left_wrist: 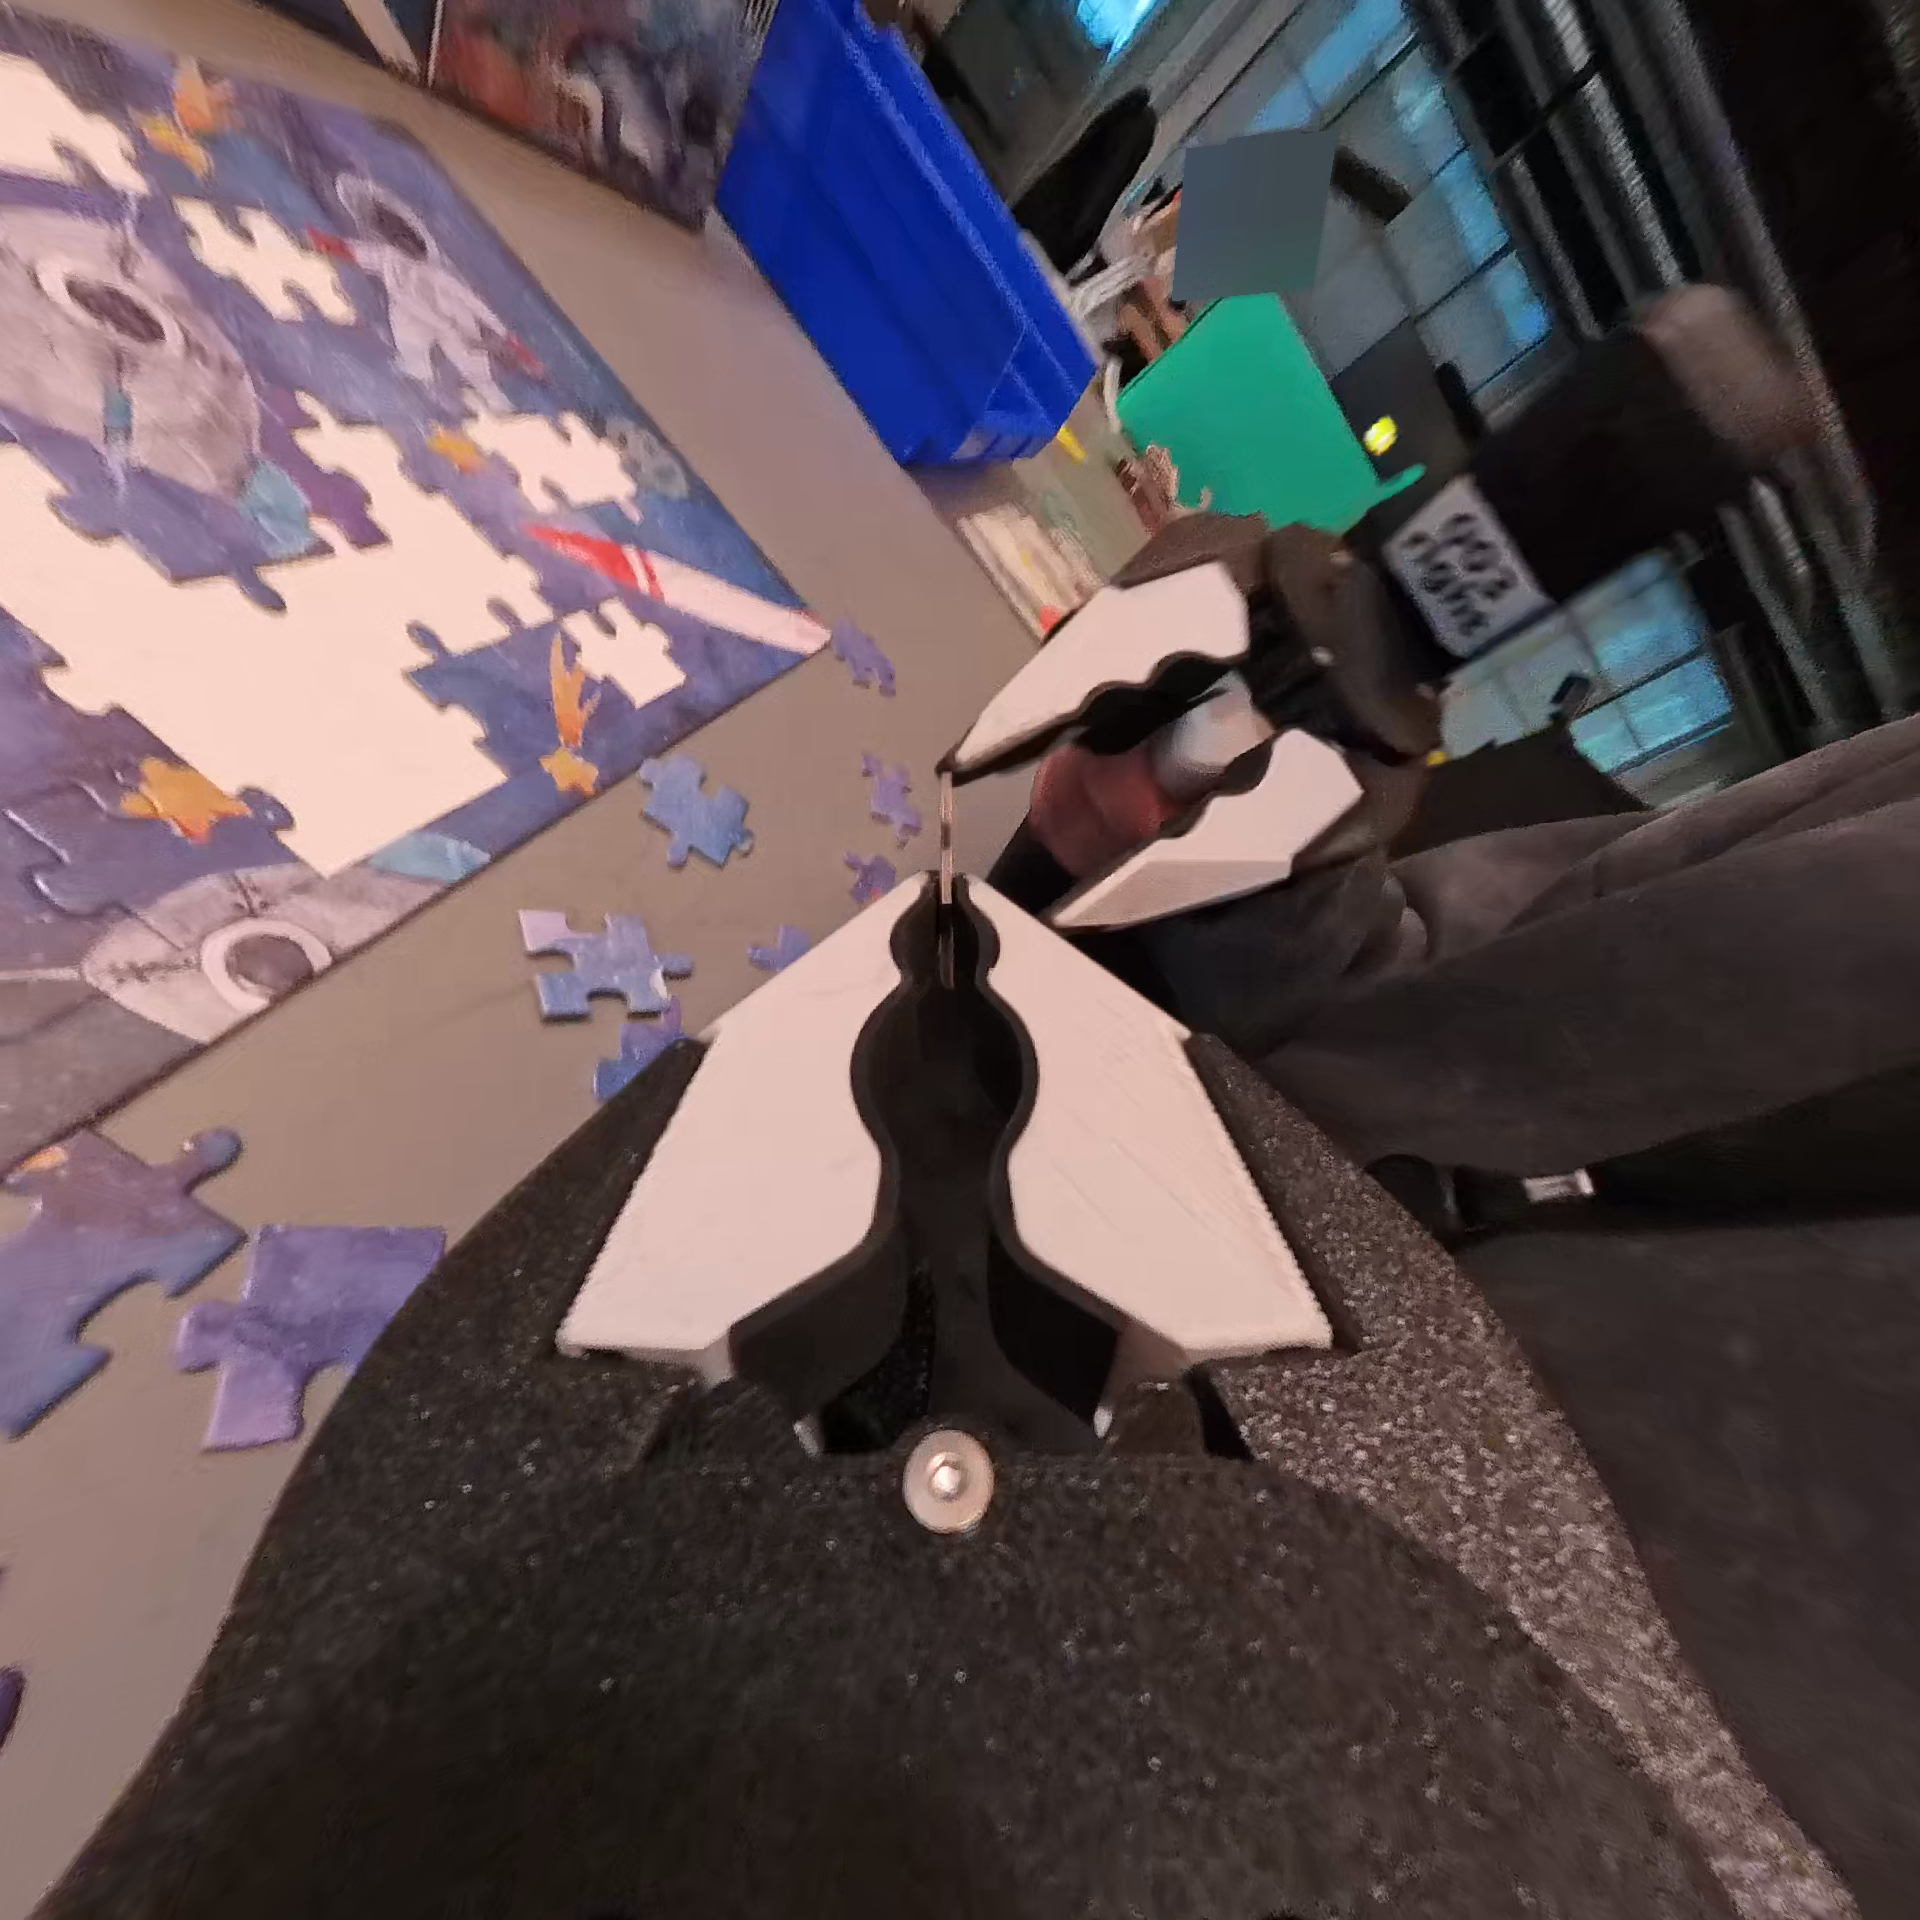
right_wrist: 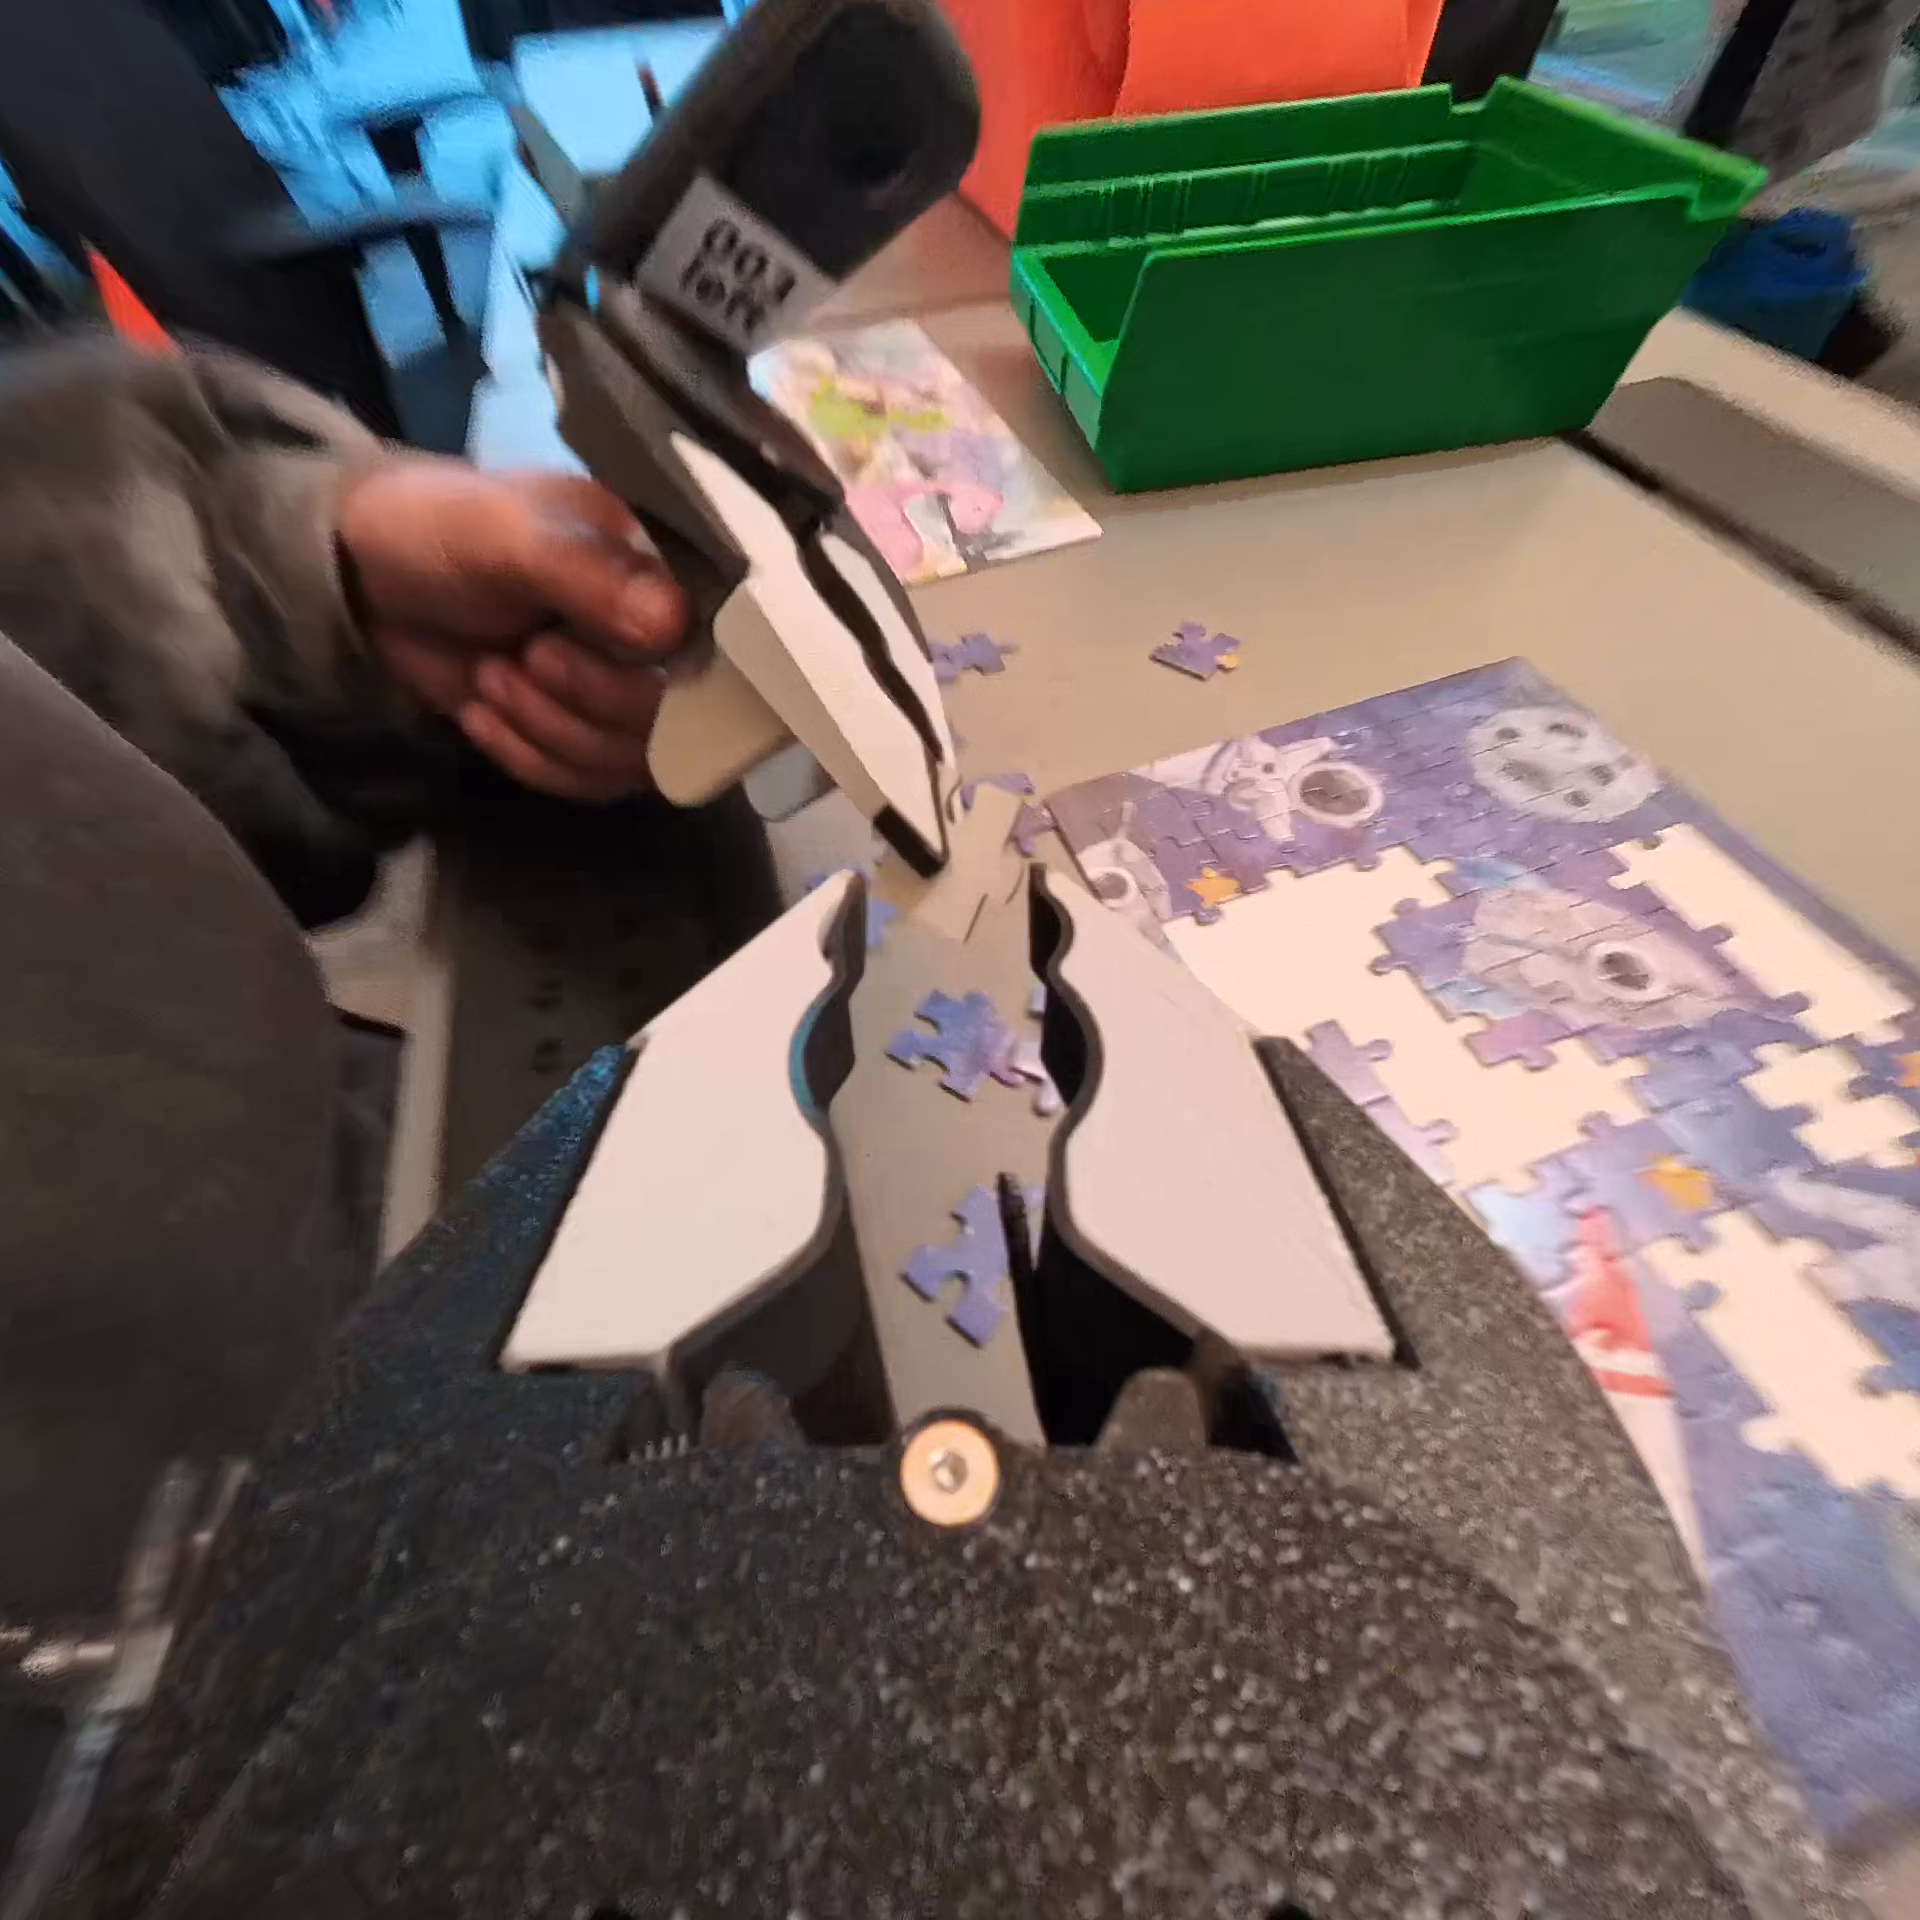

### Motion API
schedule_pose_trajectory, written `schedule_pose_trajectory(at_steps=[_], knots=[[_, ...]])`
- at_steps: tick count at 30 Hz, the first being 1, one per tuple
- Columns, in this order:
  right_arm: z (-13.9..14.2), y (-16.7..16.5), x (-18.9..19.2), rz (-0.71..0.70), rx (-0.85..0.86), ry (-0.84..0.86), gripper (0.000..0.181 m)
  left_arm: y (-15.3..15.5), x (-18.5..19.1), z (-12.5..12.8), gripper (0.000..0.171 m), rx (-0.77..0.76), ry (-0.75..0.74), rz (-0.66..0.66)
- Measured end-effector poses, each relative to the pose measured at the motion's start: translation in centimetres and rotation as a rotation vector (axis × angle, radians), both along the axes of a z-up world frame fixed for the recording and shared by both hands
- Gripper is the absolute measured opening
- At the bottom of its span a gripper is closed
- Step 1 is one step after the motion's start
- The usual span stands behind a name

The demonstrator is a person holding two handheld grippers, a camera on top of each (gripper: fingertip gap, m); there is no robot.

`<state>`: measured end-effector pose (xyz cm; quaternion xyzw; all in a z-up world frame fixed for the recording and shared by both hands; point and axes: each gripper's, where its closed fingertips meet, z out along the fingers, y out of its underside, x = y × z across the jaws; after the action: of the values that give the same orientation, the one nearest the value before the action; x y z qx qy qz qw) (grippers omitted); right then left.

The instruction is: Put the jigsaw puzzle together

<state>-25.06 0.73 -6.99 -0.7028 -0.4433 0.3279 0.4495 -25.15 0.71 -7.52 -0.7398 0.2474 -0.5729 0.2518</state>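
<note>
My left gripper is shut on a puzzle piece, seen edge-on and held upright above the grey table. In the right wrist view the left gripper comes in from the upper left, and the piece shows its plain grey back. My right gripper is open, with the held piece between its fingertips. In the left wrist view one tip of the right gripper touches the piece's top. The partly built space puzzle has several white gaps. Loose blue pieces lie beside it.
A blue bin and a green bin stand at the table's far side. A colourful picture card lies near the green bin. A person's hand holds the left gripper. More loose pieces lie near me. Only a small space, under 4 cm, lies between the two pairs of fingers.
</note>
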Motion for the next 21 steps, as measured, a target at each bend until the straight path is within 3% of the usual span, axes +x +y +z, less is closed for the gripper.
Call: schedule_pose_trajectory(at_steps=[4, 10, 12, 17, 19, 21], knots=[[2.4, 1.1, 0.2, 0.024, -0.216, 0.213, 0.031, 1.5, -0.3, 4.1, 0.001, -0.032, -0.239, 0.031], [4.3, 3.5, 0.0, 0.02, -0.263, 0.355, 0.019, 3.6, 0.4, 4.6, 0.002, -0.091, -0.353, 0.041], [3.2, 5.1, 0.3, -0.023, -0.292, 0.358, 0.004, 4.5, 0.6, 3.9, 0.001, -0.114, -0.349, 0.054], [2.2, 7.5, 0.7, -0.016, -0.413, 0.457, 0.002, 6.9, 1.2, 2.0, 0.007, -0.165, -0.305, 0.072], [1.9, 9.3, 1.7, -0.111, -0.367, 0.464, 0.002, 8.5, 1.2, 0.2, 0.021, -0.171, -0.201, 0.123], [0.7, 11.2, 3.2, -0.262, -0.206, 0.33, 0.002, 9.7, 0.9, -1.3, 0.031, -0.143, -0.091, 0.167]])
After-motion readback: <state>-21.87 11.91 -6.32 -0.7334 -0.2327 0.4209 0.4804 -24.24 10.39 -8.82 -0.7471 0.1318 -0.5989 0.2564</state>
